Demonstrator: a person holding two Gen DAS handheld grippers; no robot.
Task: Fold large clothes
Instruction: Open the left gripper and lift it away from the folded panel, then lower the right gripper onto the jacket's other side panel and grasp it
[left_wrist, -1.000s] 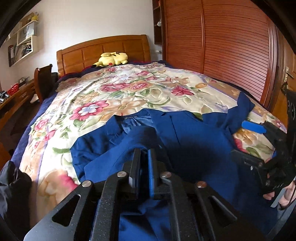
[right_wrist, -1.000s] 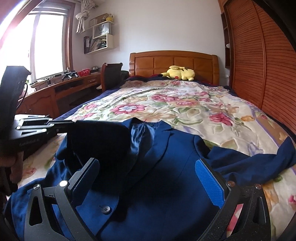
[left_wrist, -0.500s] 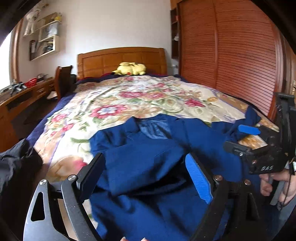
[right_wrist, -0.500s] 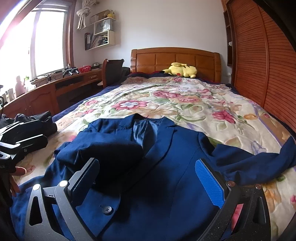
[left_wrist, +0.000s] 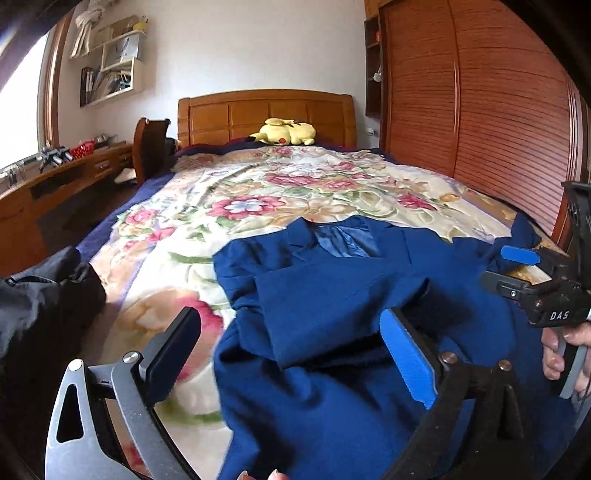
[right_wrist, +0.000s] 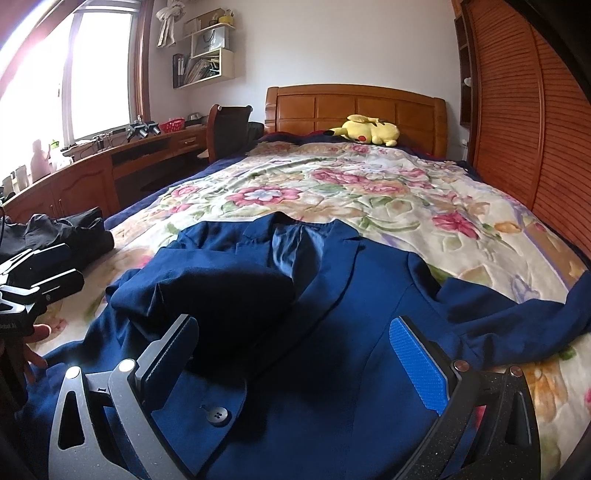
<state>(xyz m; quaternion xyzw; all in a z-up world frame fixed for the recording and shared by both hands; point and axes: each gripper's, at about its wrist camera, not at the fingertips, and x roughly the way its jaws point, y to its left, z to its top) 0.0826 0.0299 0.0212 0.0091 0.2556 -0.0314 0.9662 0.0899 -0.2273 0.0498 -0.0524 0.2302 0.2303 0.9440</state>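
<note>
A dark blue suit jacket (left_wrist: 424, 258) (right_wrist: 351, 306) lies front up on the flowered bedspread (left_wrist: 258, 195). One sleeve (left_wrist: 325, 291) (right_wrist: 221, 288) is folded across its chest. The other sleeve (right_wrist: 535, 317) stretches out to the right. My left gripper (left_wrist: 291, 325) hovers over the jacket's left edge. Its jaws are opening, with only loose cloth below them and nothing pressed between the pads. It shows at the left edge of the right wrist view as the left gripper (right_wrist: 40, 277). My right gripper (right_wrist: 295, 328) (left_wrist: 506, 269) hangs open above the jacket's lower front.
A black garment (left_wrist: 44, 295) (right_wrist: 74, 232) lies on the bed's near left corner. A yellow plush toy (left_wrist: 284, 131) rests by the wooden headboard (right_wrist: 354, 107). A slatted wooden wardrobe (left_wrist: 498, 129) lines the right side. A desk (right_wrist: 92, 173) and chair stand at the left.
My left gripper has opened and let go of the sleeve, which now lies folded on the jacket's chest. It has drawn back and to the left. The right gripper has stayed put.
</note>
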